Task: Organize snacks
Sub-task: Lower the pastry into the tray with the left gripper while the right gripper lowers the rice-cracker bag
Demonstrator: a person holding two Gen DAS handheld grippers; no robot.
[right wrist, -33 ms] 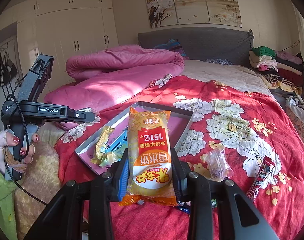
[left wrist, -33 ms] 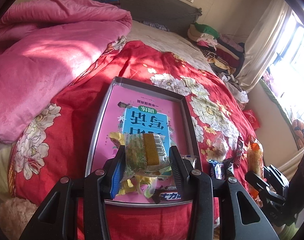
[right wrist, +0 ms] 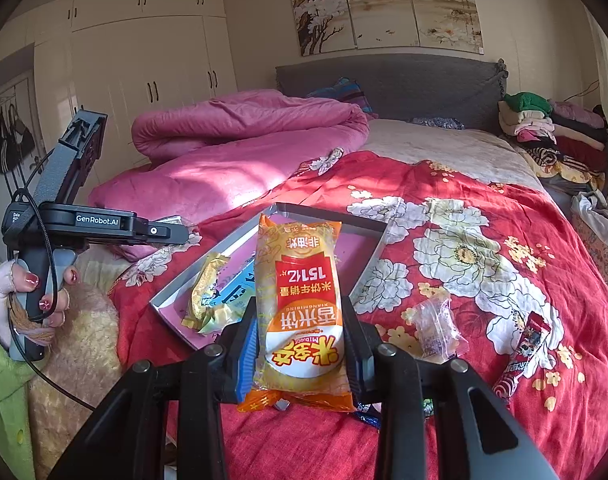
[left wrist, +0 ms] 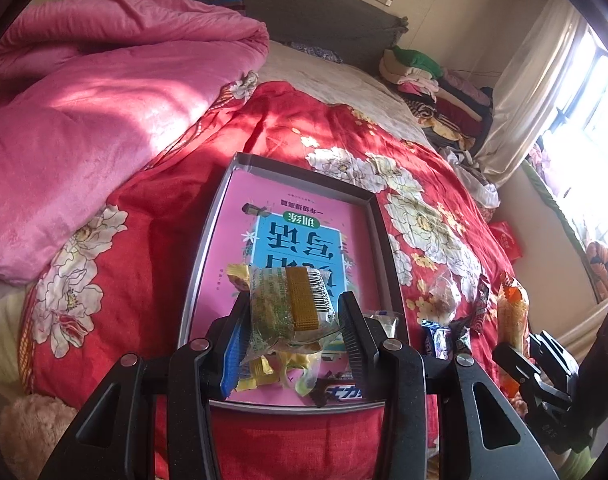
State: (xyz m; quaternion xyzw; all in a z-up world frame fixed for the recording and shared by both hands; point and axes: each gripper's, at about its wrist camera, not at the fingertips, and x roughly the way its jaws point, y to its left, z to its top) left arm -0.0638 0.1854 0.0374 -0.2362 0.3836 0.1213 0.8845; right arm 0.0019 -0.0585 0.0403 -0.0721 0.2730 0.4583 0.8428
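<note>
Left wrist view shows one red floral bedspread (left wrist: 152, 264) across the bed, with one pink quilt (left wrist: 104, 112) bunched up at its far left. On the bedspread lies one grey tray (left wrist: 208, 264), a pink book cover filling its floor. My left gripper (left wrist: 294, 318) is closed on one green-and-yellow snack packet (left wrist: 292, 304), held just above the near end of the tray, barcode side up. Beneath it, on the tray floor, I count at least two yellow wrappers (left wrist: 260, 376) and one dark bar (left wrist: 339, 392) by the near rim. To the right of the tray, on the bedspread, lie one clear packet (left wrist: 443, 300), one blue wrapper (left wrist: 435, 340) and one small dark wrapper (left wrist: 483, 296). The right wrist view shows my right gripper (right wrist: 302, 332) closed on one orange rice-cracker bag (right wrist: 300, 300), held upright over the bedspread just off the near right side of the tray (right wrist: 367, 264), its print upside down. Here one yellow packet (right wrist: 208, 292) rests against the tray's left wall, and one red stick packet (right wrist: 523, 356) lies well right of the clear packet (right wrist: 435, 328). My left hand (right wrist: 28, 296) grips the left gripper's handle at the left edge, fingers curled round it, the tool reaching level toward the tray.
</note>
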